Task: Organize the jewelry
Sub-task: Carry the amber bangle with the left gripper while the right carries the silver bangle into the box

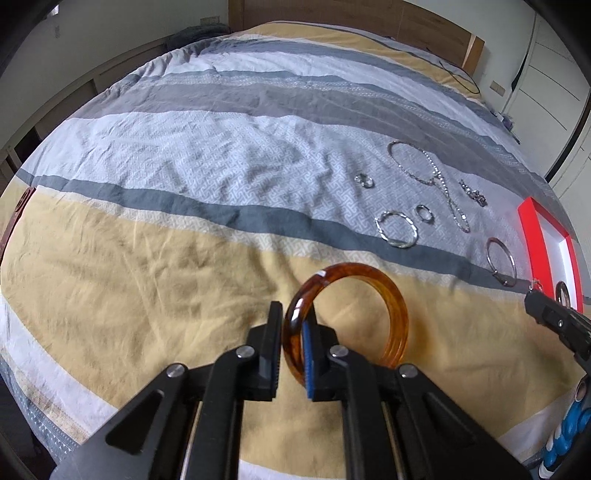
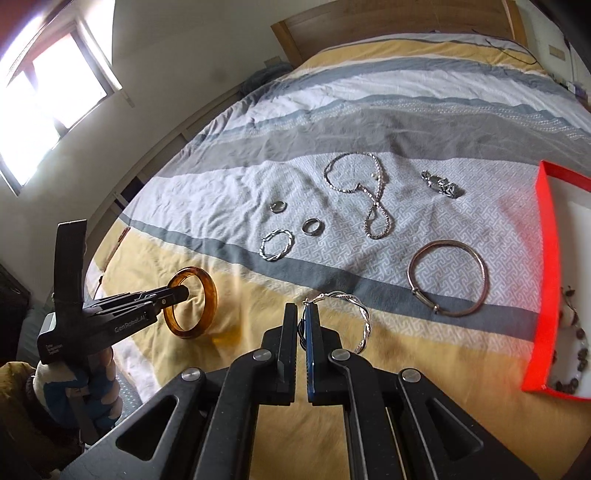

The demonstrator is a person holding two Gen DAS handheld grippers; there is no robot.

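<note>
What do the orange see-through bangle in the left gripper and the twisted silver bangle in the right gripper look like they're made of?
Orange see-through bangle: probably glossy resin or plastic, maybe glass; light passes through its amber, mottled body. Twisted silver bangle: looks like polished metal; thin, bright, reflective twisted strands.

Setting: home bedroom. Evidence: large bed with striped yellow, grey and white bedspread [image 1: 184, 166]; wooden headboard [image 2: 388, 22] at its far end; window [image 2: 48, 96] left of the bed; white wardrobe doors [image 1: 554, 77] right of it.

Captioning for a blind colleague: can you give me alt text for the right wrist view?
Right gripper shut on a twisted silver bangle above a striped bedspread; left gripper holds an amber bangle. Silver jewelry lies beyond, red box at right.
</note>
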